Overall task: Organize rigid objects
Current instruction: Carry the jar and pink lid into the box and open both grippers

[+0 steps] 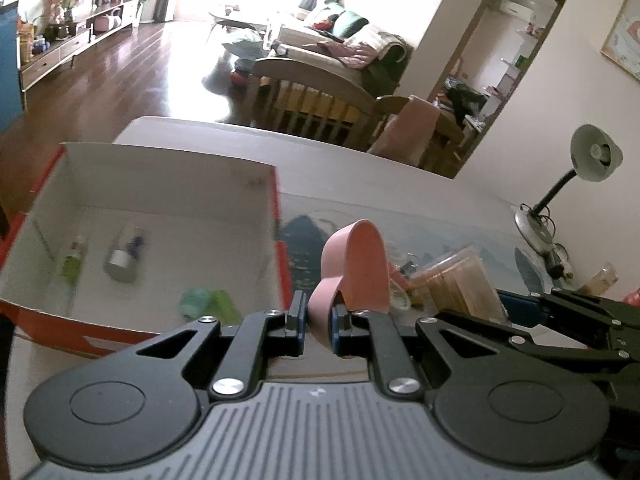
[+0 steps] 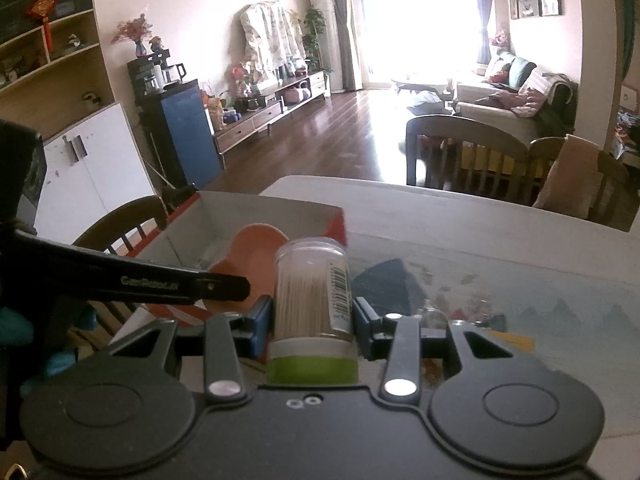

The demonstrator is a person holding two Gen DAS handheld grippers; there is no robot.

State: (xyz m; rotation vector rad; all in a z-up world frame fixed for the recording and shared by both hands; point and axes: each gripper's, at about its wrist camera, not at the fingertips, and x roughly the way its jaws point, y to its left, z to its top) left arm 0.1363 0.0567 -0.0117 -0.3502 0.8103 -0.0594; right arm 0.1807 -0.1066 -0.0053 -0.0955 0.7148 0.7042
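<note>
Your left gripper (image 1: 318,322) clamps a pink plastic scoop (image 1: 356,268), handle end hidden; your right gripper (image 2: 310,316) clamps a clear toothpick jar (image 2: 312,300). Open red cardboard box (image 1: 168,184) holds blurred small bottles (image 1: 120,258).

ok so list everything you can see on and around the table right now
pink scoop: 1, pink, held by its handle in the left gripper, just right of the box
toothpick jar: 1, clear with green lid, held in the right gripper
box: 1, red outside, white inside, open, on the table's left part
small bottles in box: about four, green, silver and teal, blurred, lying on the box floor
clear container: 1, clear with brownish contents, on the table right of the scoop
desk lamp: 1, grey shade, black neck, far right of the table
table: 1, pale top
left gripper: 1, black, blue pads
right gripper: 1, black, blue pads
</note>
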